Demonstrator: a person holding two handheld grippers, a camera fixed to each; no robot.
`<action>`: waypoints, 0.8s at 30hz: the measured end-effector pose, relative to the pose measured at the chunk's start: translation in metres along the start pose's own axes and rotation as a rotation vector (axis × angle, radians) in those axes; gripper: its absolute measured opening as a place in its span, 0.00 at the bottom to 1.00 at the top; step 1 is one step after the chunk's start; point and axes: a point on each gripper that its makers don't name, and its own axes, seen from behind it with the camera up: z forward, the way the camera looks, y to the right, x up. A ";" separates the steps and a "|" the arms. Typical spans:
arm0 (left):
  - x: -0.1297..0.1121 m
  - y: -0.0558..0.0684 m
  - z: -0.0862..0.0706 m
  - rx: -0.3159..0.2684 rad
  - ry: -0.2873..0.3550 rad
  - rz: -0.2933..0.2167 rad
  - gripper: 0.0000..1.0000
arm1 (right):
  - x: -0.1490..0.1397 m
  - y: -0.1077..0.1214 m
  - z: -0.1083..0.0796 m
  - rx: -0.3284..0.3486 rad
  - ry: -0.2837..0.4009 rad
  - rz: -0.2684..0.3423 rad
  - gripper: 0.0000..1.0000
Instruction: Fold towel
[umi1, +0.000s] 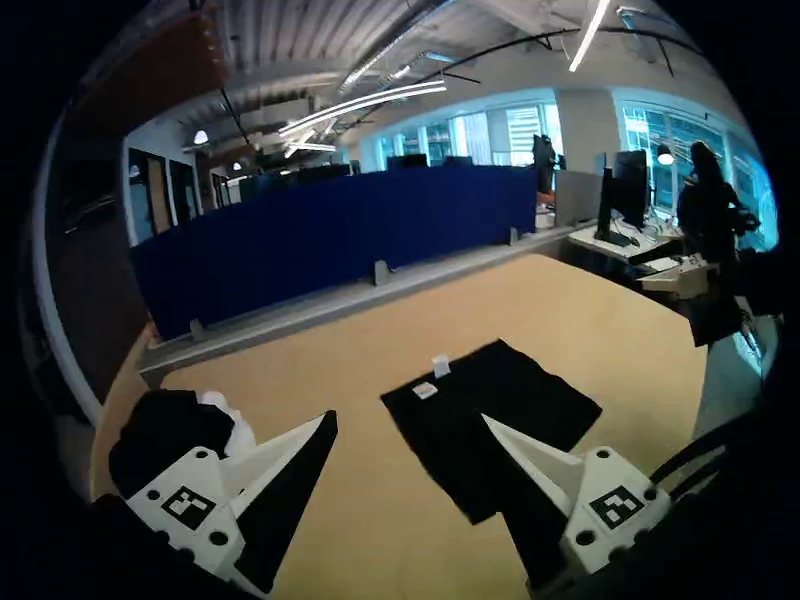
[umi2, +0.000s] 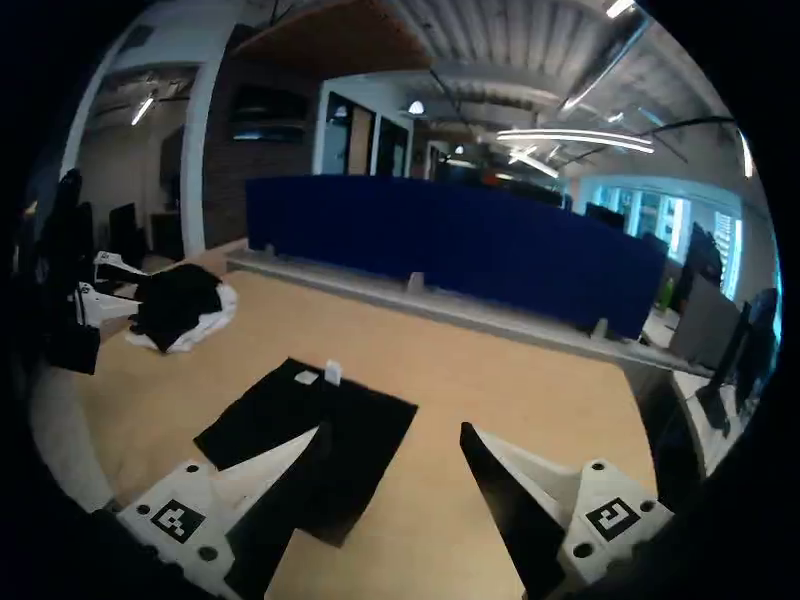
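A black towel lies flat on the light wooden table, folded into a rough rectangle, with two small white tags at its far-left corner. My left gripper hovers open just in front of it, and its right finger overlaps the towel's near edge. In the right gripper view the same towel lies left of centre. My right gripper is open above its right edge, and its left finger is over the cloth. Neither gripper holds anything.
A heap of black and white cloth sits near the table's left end. A blue partition on a grey rail runs along the far edge. Desks with monitors stand to the right. A white gripper-like object shows by the right edge.
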 end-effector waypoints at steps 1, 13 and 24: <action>-0.006 0.003 0.001 -0.016 -0.021 0.002 0.97 | -0.005 -0.004 0.001 0.018 -0.022 -0.002 1.00; -0.053 0.025 0.010 -0.098 -0.163 0.037 0.97 | -0.042 -0.032 0.012 0.120 -0.139 -0.037 1.00; -0.109 0.052 0.030 -0.149 -0.228 0.061 0.97 | -0.096 -0.048 0.029 0.156 -0.215 -0.069 1.00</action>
